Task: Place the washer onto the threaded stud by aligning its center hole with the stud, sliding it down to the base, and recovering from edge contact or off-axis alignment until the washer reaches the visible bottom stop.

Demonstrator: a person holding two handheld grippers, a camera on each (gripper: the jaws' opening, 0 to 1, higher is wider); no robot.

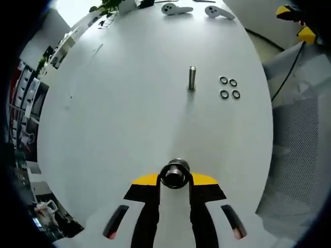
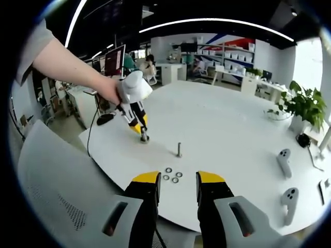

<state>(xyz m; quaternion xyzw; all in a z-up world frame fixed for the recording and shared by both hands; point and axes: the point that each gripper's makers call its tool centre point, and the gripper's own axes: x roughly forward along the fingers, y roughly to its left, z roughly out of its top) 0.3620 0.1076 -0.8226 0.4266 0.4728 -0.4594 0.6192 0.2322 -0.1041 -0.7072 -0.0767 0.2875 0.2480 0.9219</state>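
While the left gripper (image 1: 175,178) sits low in its own view, jaws clamped on a dark round metal piece (image 1: 175,174), the stud (image 1: 192,78) stands upright on the white table (image 1: 119,119) above centre, four washers (image 1: 229,88) lying flat just right of it. From the right gripper (image 2: 177,188), jaws apart and holding nothing, those washers (image 2: 172,176) lie near bottom centre, the stud (image 2: 179,150) just beyond. Two controllers (image 2: 286,181) rest at lower right.

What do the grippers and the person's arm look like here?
Right gripper: black fingers with yellow tips, on a light grey body with dark oval slots. Left gripper: same yellow-and-black fingers, white handle, black cable trailing off the table. The person's arm wears a short grey sleeve.
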